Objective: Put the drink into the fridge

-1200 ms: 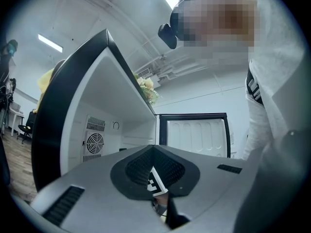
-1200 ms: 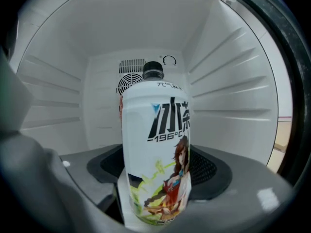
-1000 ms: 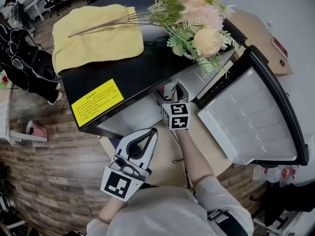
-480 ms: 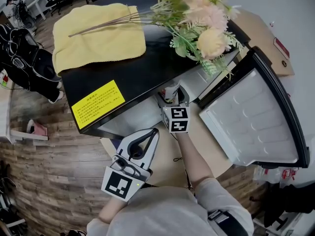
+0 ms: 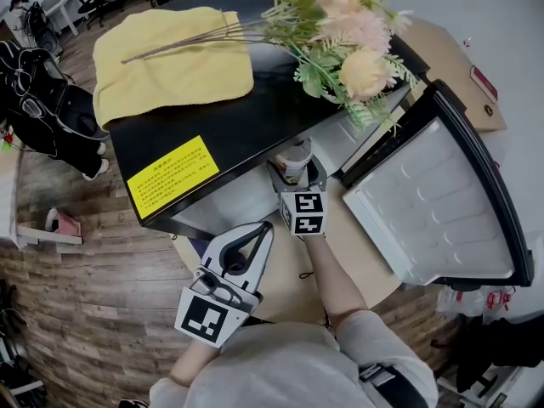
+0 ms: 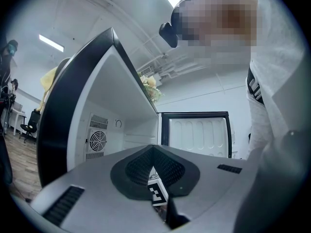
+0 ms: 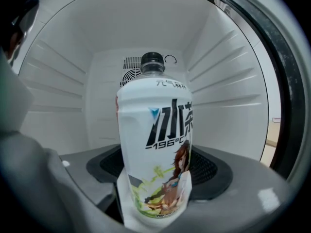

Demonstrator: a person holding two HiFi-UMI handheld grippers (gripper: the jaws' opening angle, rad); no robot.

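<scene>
Head view: fridge [image 5: 255,121] stood with its door [image 5: 425,202] swung open to the right. Yellow towel [image 5: 170,58], artificial flowers [image 5: 348,41] and a yellow sticker [image 5: 172,175] sat on its black top. Right gripper [image 5: 297,170] was at the front edge of the open fridge, holding the drink bottle [image 5: 296,155] upright between its jaws, marker cube [image 5: 306,212] facing the camera. Left gripper [image 5: 252,235] hung lower and closer to the person, well apart from the bottle, pointing towards the fridge.

Left gripper view: left gripper [image 6: 153,154] had its pads pressed together with nothing between them. Past them were the white fridge interior [image 6: 138,130], a round fan grille [image 6: 97,141] on the back wall and the open door [image 6: 199,135]. The person's sleeve [image 6: 272,106] filled the right side.

Right gripper view: right gripper [image 7: 155,178] was clamped on the bottle [image 7: 155,140] near its lower half. The bottle was upright with its dark cap up and its printed label facing the camera. It sat at the fridge mouth, inside the frame of the white cavity [image 7: 58,96] with ribbed side walls, a vent [image 7: 130,69] behind it and the door seal [image 7: 274,72] at right. Couldn't tell whether the bottle base touched the floor of the cavity.
</scene>
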